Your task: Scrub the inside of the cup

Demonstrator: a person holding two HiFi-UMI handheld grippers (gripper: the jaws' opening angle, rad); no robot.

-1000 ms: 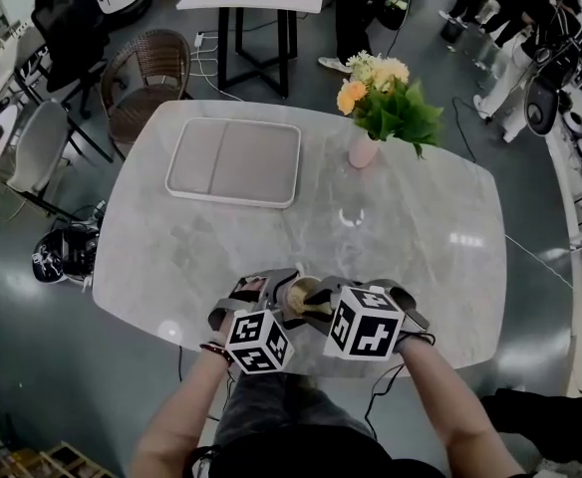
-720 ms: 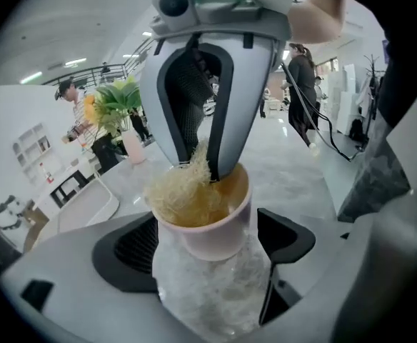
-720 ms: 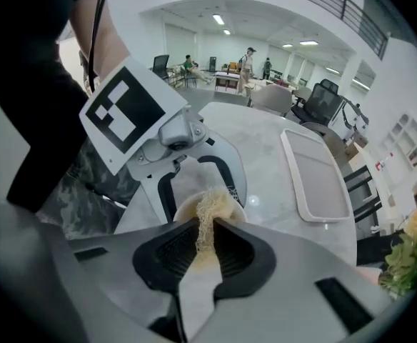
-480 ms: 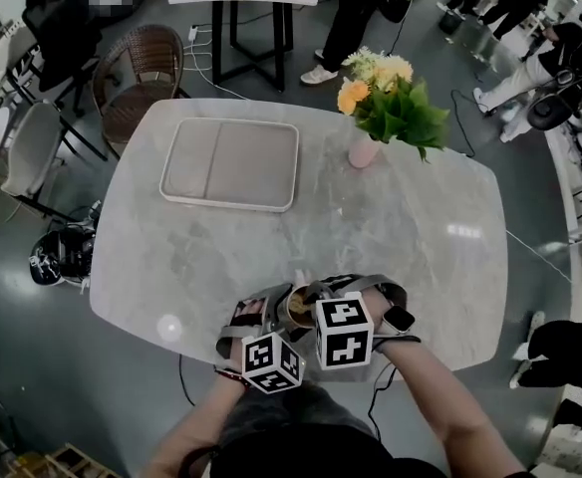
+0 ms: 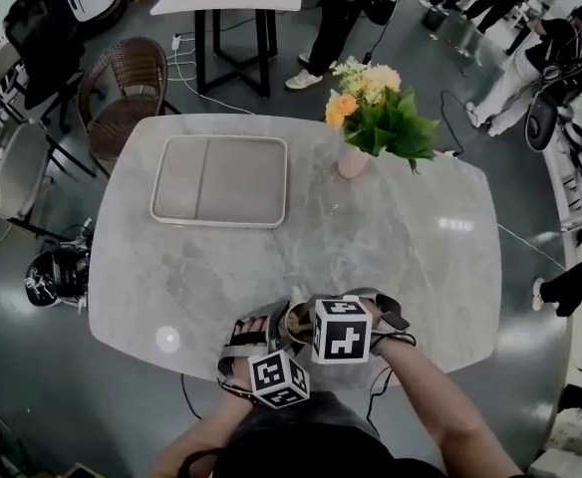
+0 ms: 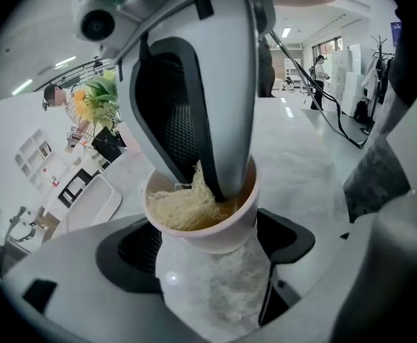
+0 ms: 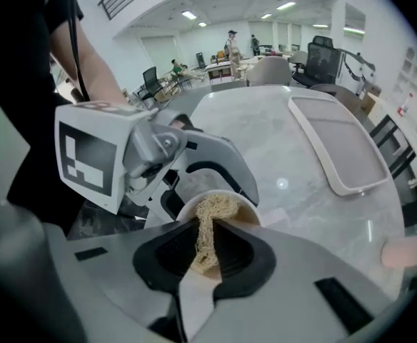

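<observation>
A pale cup (image 6: 210, 224) stands on the marble table (image 5: 411, 257) near its front edge, with my left gripper (image 6: 210, 243) shut on it, one jaw on each side. My right gripper (image 7: 205, 252) reaches down into the cup from above. It is shut on a tan fibrous scrub pad (image 7: 207, 231). The pad (image 6: 183, 206) fills much of the cup's inside and presses against its wall. In the head view the cup (image 5: 297, 319) is mostly hidden behind the two marker cubes.
A white rectangular tray (image 5: 219, 180) lies at the table's far left. A pink vase of flowers (image 5: 371, 118) stands at the far right. Chairs (image 5: 122, 88), another table and people stand on the floor beyond. The table's front edge is right below the cup.
The right gripper has shifted a little left over the cup with the pad inside. The left gripper's cube has drawn slightly toward me. The cup stays held at the front edge.
</observation>
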